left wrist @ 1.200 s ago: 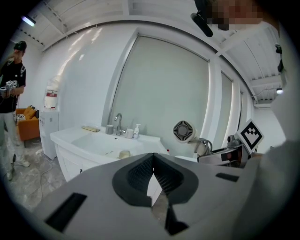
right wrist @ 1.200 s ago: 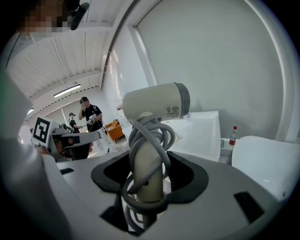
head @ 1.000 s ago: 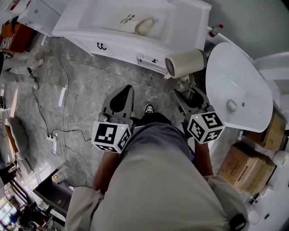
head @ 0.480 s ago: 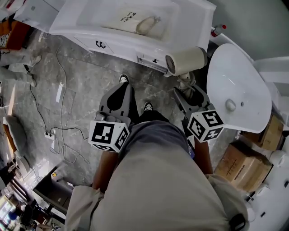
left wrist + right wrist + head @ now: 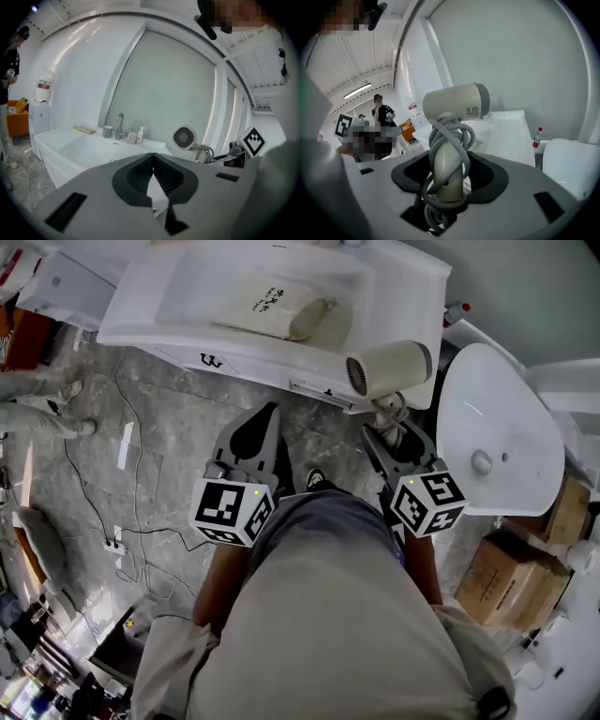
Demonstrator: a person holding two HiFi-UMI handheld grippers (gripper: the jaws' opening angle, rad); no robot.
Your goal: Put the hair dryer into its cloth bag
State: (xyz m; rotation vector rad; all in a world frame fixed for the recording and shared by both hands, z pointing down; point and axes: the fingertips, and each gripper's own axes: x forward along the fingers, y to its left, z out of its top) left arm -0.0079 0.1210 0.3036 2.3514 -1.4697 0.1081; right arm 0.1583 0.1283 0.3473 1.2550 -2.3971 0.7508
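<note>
The cream hair dryer (image 5: 389,367) stands upright over the vanity's front edge, its cord wound round the handle. My right gripper (image 5: 392,435) is shut on that handle, and in the right gripper view the dryer (image 5: 457,105) rises straight from the right gripper (image 5: 449,176). The beige cloth bag (image 5: 281,310) lies flat in the vanity basin, ahead and to the left of the dryer. My left gripper (image 5: 266,420) hangs over the floor just before the vanity, shut and empty. Past the left gripper (image 5: 153,164) in its own view, the dryer's grille (image 5: 183,137) shows at the right.
The white vanity (image 5: 412,296) spans the far side, with a faucet and cups (image 5: 119,127) at its back. A round white basin (image 5: 497,427) stands on the right, with cardboard boxes (image 5: 511,582) beside it. Cables (image 5: 103,512) trail on the floor at left. A red-capped bottle (image 5: 455,307) stands by the wall.
Both grippers have moved forward toward the vanity, the right one carrying the dryer. The vanity and the bag now lie closer in the head view.
</note>
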